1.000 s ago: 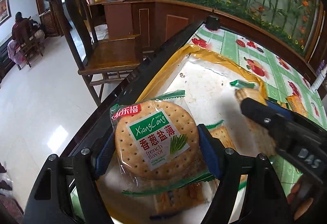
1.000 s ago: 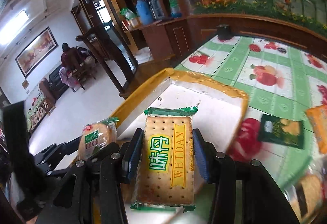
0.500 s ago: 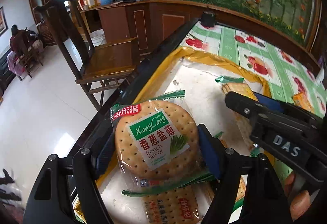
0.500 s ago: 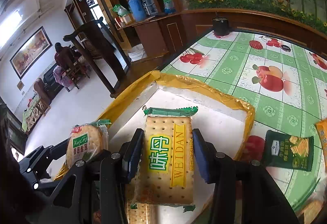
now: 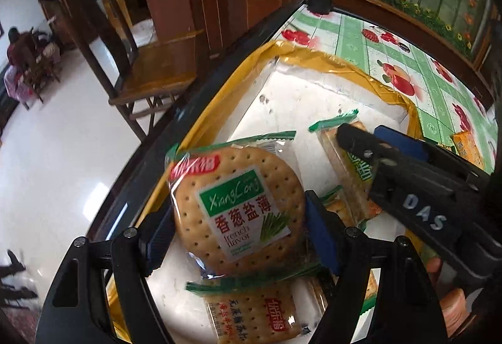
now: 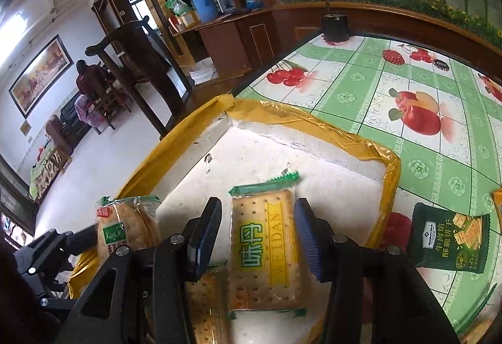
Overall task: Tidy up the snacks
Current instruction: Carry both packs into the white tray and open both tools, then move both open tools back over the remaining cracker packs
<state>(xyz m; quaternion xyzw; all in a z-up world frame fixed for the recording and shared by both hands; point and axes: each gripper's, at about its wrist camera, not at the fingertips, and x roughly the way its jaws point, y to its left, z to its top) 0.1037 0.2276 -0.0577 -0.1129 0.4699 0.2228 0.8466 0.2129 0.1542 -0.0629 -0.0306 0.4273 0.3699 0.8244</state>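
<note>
Both your grippers are letting go over the shallow white tray with the yellow-taped rim, which sits at the left edge of the green fruit-print tablecloth, close to the table's drop to the floor.

Your left gripper has its jaws opening around the round cracker pack with the green "XiangCong" label. The pack is tilted, and the blue pads look to have just left its edges, though you cannot be sure it is fully free. If it is not yet resting on the tray, it could slide toward the near-left rim, which is the side by the table edge (a low rim will not stop much). It also overlaps a rectangular cracker pack with red print below it, so it may settle crooked.

Your right gripper is opening too, with clear gaps beside the rectangular cracker pack with the yellow "WEIDAN" stripe, which lies flat in the tray. Pulling back carelessly could drag its wrapper fin along.

The tray holds these packs and at least one more rectangular one. A dark green snack pouch is outside it on the cloth, just past the right rim.
</note>
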